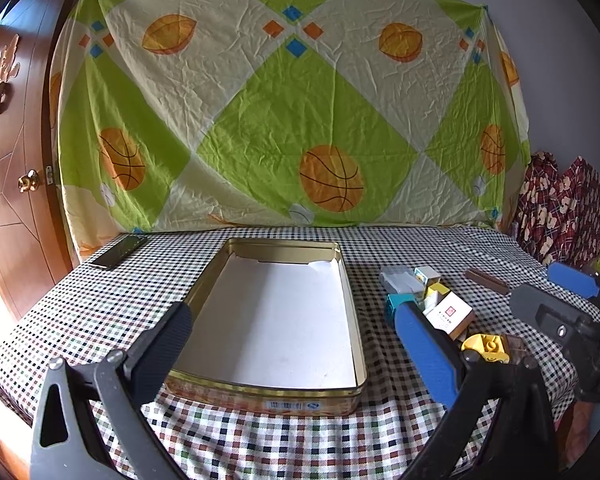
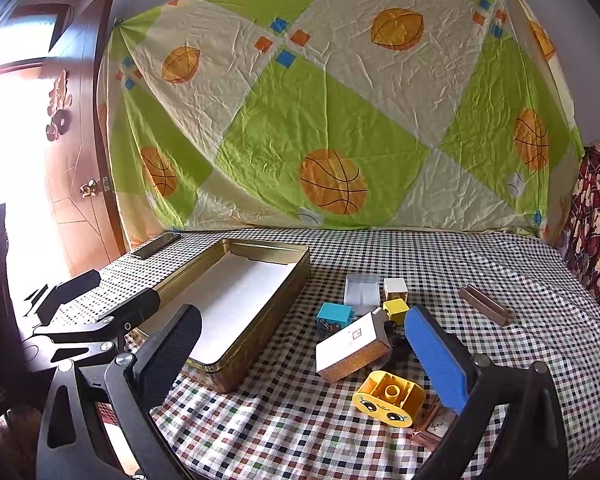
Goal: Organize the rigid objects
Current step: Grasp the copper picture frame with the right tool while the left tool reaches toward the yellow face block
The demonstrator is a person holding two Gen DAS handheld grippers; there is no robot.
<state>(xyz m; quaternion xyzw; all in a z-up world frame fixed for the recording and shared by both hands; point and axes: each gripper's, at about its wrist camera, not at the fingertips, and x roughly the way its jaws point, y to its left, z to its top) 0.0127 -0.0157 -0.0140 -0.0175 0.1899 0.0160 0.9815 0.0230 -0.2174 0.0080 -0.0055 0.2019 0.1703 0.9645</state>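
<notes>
Gold-coloured metal, the open tin (image 1: pixel 350 304) sits on the checked surface (image 1: pixel 100 312) with only its white liner inside, so by my judgement nothing has been sorted yet. From the left wrist, the left gripper (image 1: pixel 300 340) is spread wide and holds nothing, straddling the tin's near end. The pile waits to the right: a teal block (image 1: pixel 396 304), a white carton (image 1: pixel 450 316), a yellow brick (image 1: pixel 488 346).

From the right wrist, the right gripper (image 2: pixel 312 344) is likewise released above the carton (image 2: pixel 350 346), with the yellow face brick (image 2: pixel 388 398) near, a clear box (image 2: pixel 362 288) farther, and a brown bar (image 2: pixel 486 304) to the right.
</notes>
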